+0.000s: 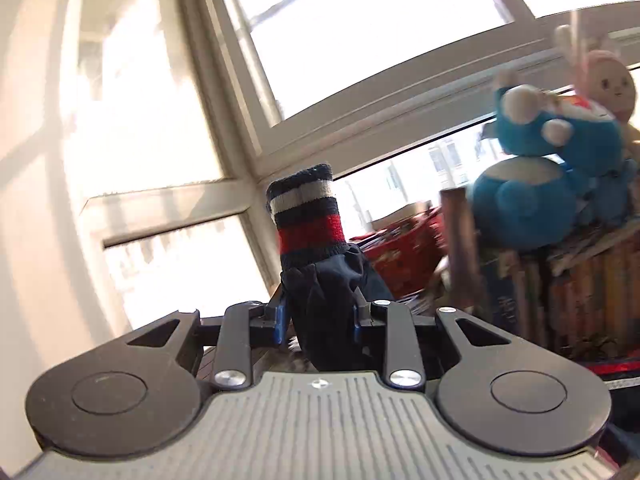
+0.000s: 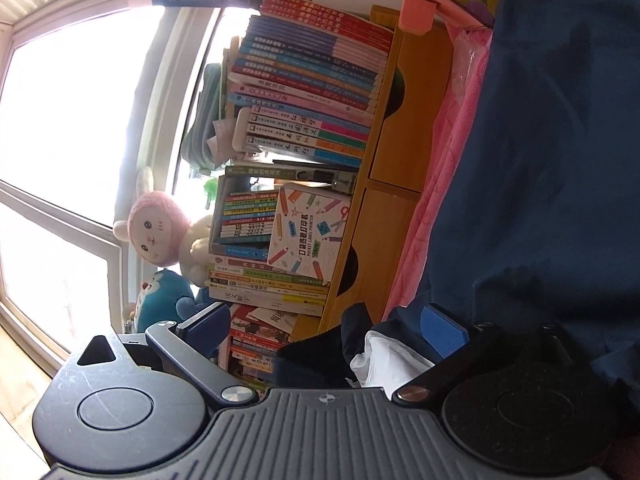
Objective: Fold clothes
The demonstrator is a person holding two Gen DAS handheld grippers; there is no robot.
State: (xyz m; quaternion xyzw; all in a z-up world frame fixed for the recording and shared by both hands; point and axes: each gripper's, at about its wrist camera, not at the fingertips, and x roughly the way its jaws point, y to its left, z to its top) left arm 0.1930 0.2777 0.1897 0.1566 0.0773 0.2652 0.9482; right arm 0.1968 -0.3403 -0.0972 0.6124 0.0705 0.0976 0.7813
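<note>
Two grippers are in our hands. Our left gripper point(image 1: 319, 316) is pinched tight on a navy sleeve point(image 1: 324, 300), its blue pads pressing the gathered cloth from both sides; the ribbed cuff point(image 1: 306, 216) (navy with white and red stripes) stands upright above the jaws, lifted against a bright window point(image 1: 352, 20). To its right we see a blue plush toy point(image 1: 536, 184) and a pink-headed plush rabbit point(image 1: 608, 80) sitting on top of a row of books point(image 1: 580, 276).

Our right gripper point(image 2: 324, 326) stands wide open, its view turned sideways. Between its pads lies bunched navy garment point(image 2: 560, 160) with a white lining point(image 2: 384, 356) showing, the cloth touching the right-hand pad and spreading up that whole side. Beyond it we see pink fabric point(image 2: 448, 184), a wooden bookshelf point(image 2: 400, 160) packed with books, and the same two plush toys by the window.
</note>
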